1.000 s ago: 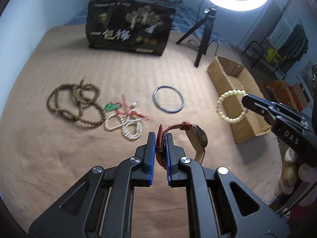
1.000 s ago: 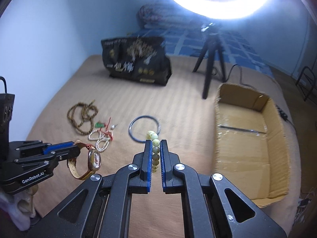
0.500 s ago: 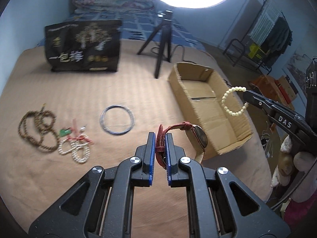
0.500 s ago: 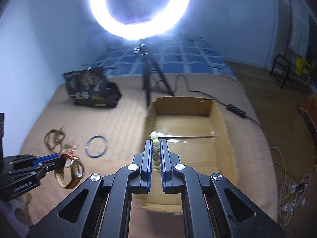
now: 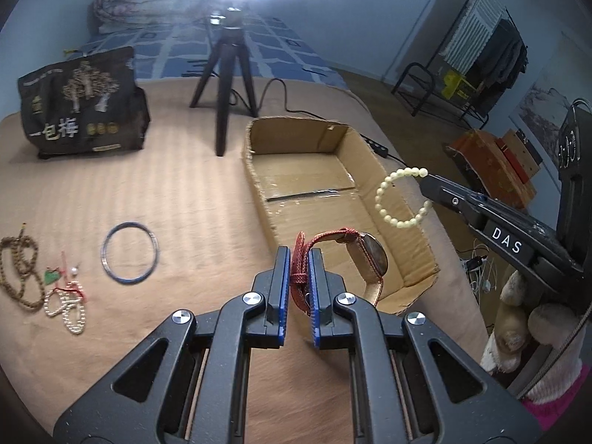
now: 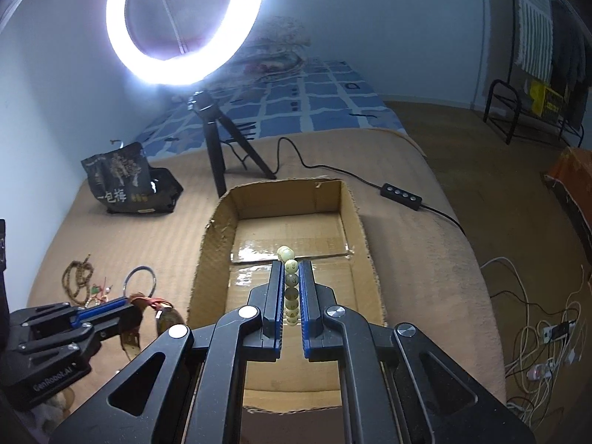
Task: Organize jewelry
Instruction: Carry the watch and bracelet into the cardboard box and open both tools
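My left gripper (image 5: 299, 255) is shut on the red strap of a wristwatch (image 5: 364, 259), which hangs over the near left corner of an open cardboard box (image 5: 259, 181). My right gripper (image 6: 289, 270) is shut on a pale bead bracelet (image 6: 290, 281), held above the box (image 6: 207, 259) floor. In the left wrist view the bracelet (image 5: 384, 207) dangles from the right gripper (image 5: 425, 177) over the box's right wall. The right wrist view shows the left gripper (image 6: 127, 301) with the watch (image 6: 166, 318) at lower left. Lying on the tan blanket are a blue bangle (image 5: 130, 255), a pearl bracelet (image 5: 70, 309) and a brown bead necklace (image 5: 20, 270).
A black printed bag (image 5: 83, 111) stands at the back left. A ring light (image 6: 183, 22) on a black tripod (image 5: 224, 85) stands behind the box, its cable and switch (image 6: 401, 197) trailing right. Cables (image 6: 544, 329) lie on the floor to the right.
Both grippers have swung right from the jewelry on the blanket to over the cardboard box, carrying the watch and the bead bracelet. Both grips stayed the same.
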The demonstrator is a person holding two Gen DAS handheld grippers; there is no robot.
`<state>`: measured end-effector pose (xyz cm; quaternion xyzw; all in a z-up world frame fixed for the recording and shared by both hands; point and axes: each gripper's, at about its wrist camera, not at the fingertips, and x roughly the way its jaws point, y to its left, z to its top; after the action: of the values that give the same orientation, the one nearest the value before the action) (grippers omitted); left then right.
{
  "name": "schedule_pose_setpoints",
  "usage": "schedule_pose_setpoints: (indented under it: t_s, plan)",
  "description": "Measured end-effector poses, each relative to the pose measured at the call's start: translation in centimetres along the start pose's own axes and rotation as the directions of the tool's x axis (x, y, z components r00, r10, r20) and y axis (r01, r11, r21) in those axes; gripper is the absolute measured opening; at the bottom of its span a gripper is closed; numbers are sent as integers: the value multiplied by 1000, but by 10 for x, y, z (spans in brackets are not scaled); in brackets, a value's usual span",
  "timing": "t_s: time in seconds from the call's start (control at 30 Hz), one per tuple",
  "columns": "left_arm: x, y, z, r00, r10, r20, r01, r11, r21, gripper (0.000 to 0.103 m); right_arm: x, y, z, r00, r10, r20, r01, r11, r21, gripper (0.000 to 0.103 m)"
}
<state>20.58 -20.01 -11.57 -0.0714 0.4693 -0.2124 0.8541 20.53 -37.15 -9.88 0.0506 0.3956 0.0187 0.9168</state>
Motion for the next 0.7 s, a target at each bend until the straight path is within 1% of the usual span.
schedule_pose_setpoints:
  t_s: [0.2, 0.47, 0.5, 0.57, 0.6, 0.63, 0.67, 0.7]
  plan:
    - [15, -13, -1, 1000, -13, -26, 13, 1000, 9, 8, 2, -9, 0, 1000, 5, -6, -5, 1000, 21, 6]
    - [18, -25, 0, 999, -19, -36, 20, 999, 34, 8, 3, -15, 0, 1000, 17, -8, -17, 999, 34, 6]
    - [18, -25, 0, 999, -21, -39, 23, 999, 37, 11, 3, -15, 0, 1000, 14, -7, -13, 999, 34, 6]
    - [17, -27, -1, 999, -17, -39, 19, 999, 46, 25, 4, -15, 0, 1000, 19, -9, -18, 999, 38, 7]
    - [16, -26, -1, 999, -16, -32, 18, 999, 47, 32, 3, -16, 0, 1000, 21, -8, -20, 999, 44, 9]
    - [14, -27, -1, 1000, -14, -27, 15, 999, 48, 32, 3, -16, 1, 1000, 21, -8, -21, 999, 49, 12]
    - [13, -26, -1, 1000, -13, -26, 14, 999, 49, 32, 2, -17, 1, 1000, 20, -5, -20, 998, 52, 21]
    - [12, -26, -2, 1000, -12, -25, 13, 999, 49, 32, 1, -17, 1, 1000, 16, 2, -16, 998, 54, 32]
